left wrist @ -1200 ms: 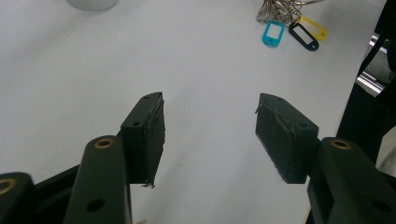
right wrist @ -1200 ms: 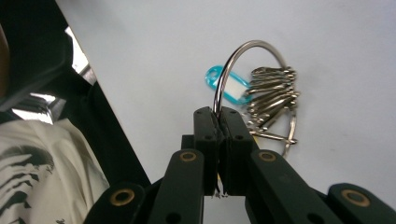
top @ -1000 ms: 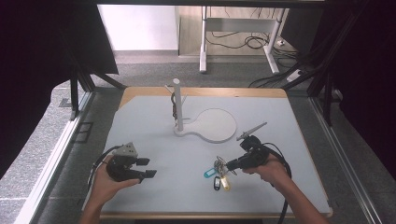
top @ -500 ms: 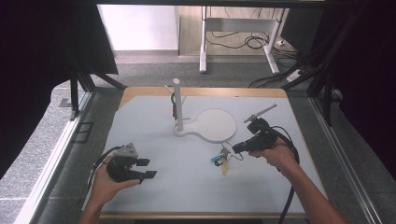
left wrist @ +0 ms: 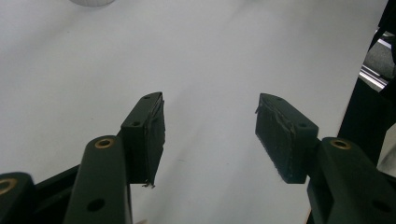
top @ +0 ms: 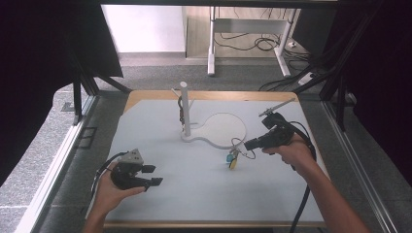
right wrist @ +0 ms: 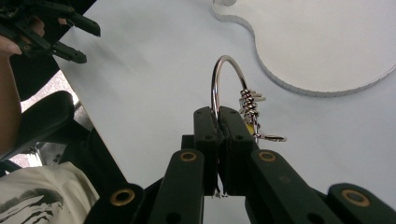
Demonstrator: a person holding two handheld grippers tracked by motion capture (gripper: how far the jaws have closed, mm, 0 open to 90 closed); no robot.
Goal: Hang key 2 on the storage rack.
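Left gripper [top: 145, 174]: low over the near-left of the counter [top: 160, 145], jaws wide apart with nothing between; parked clear of the work, probably to leave room for the other hand.

Left pads [left wrist: 154, 135]: facing each other across bare white surface in the left gripper view, linings frayed at the edges.

Stand post [top: 185, 108]: upright white rod toward the far middle, with a small peg sticking out near its top; likely the place for hanging a ring.

Stand base [top: 221, 130]: flat white disc-shaped plate, lying just right of the post.

Key ring [right wrist: 224, 81]: lifted off the counter just in front of the base, pinched at its lower arc so the open loop stands free ahead of the jaws, well placed for slipping over a peg.

Keys and tags [top: 232, 159]: hanging below the ring, blue and yellow pieces dangling by their own weight.

Right gripper [top: 250, 143]: right of centre, pointing left, jaws closed tight on the ring wire.
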